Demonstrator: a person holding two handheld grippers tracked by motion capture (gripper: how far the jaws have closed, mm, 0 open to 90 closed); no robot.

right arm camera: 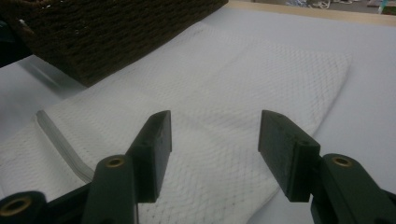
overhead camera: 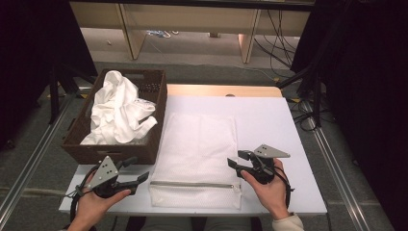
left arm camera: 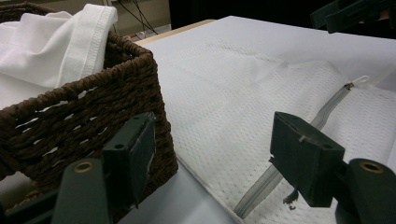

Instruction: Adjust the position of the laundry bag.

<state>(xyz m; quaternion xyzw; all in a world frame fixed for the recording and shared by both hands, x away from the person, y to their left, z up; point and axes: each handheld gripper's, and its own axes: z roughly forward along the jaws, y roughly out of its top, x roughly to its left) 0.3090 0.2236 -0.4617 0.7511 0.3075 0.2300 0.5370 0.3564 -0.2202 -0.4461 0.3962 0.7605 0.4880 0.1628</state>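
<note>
I am looking at the white mesh bag, lying flat on the table between my two tools, right beside the brown basket with the white cloth in it. I am thinking the bag is light, soft and floppy, so it will sag when lifted. The zipper edge near me looks best for pinching. My left gripper is spread wide and holding nothing. My right gripper is spread wide too, hanging over the bag's edge, empty.
</note>
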